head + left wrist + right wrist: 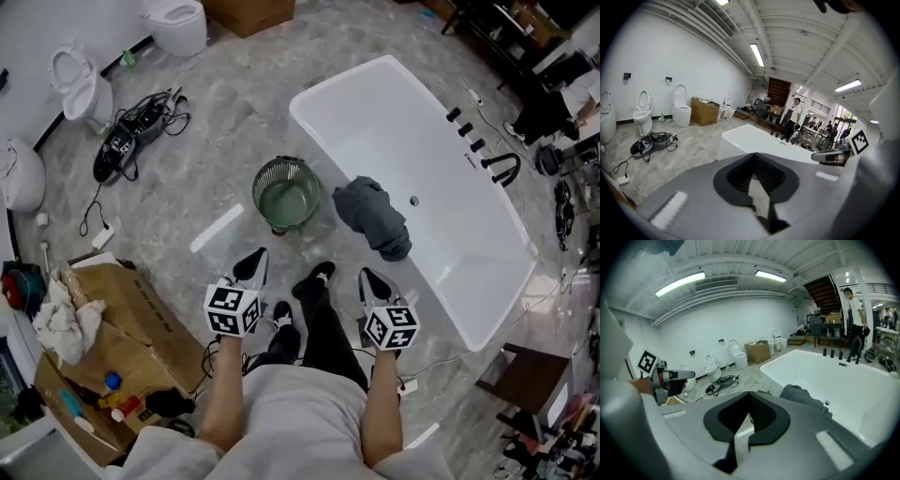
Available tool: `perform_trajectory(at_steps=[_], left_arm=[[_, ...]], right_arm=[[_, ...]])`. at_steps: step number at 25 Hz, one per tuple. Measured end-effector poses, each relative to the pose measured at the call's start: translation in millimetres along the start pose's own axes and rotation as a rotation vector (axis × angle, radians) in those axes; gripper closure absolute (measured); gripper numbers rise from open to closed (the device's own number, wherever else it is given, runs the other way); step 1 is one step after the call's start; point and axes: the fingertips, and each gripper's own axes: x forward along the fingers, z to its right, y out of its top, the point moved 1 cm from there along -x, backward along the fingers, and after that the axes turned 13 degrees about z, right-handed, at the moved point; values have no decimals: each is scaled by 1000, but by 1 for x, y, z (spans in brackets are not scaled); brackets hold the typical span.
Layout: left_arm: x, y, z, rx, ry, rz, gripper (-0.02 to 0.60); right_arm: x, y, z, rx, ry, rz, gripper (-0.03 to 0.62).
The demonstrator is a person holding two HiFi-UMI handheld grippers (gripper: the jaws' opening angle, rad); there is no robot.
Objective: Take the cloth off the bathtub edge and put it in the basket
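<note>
A dark grey cloth (373, 217) lies crumpled over the near rim of the white bathtub (441, 150). In the right gripper view the cloth (802, 397) shows just beyond the jaws, on the bathtub (848, 380). A round green mesh basket (286, 194) stands on the floor left of the cloth, close to the tub. My left gripper (251, 267) is held short of the basket, shut and empty. My right gripper (372, 284) hangs short of the cloth, also shut with nothing in it. In the left gripper view the closed jaws (755, 174) point at the bathtub (754, 139).
The person's legs and black shoes (312, 281) stand between the grippers. An open cardboard box (112, 347) with rags sits at the left. A black cable bundle (131, 136) and toilets (84, 84) lie further left. Black faucet fittings (492, 159) line the tub's far rim.
</note>
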Motion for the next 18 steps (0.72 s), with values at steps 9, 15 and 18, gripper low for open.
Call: perform_trajectory(at_steps=[9,15,18], left_arm=[[87,7,-15,36,-9,-65,523],[175,-18,-3,80,-118,-202,523],[224,-35,13,101,-196,-273,523]], right_arm=[[80,13,68,48,-77,-25,599],[135,-4,124,185,-122,-22,599],[150,-13,164,238,-175,-25,599]])
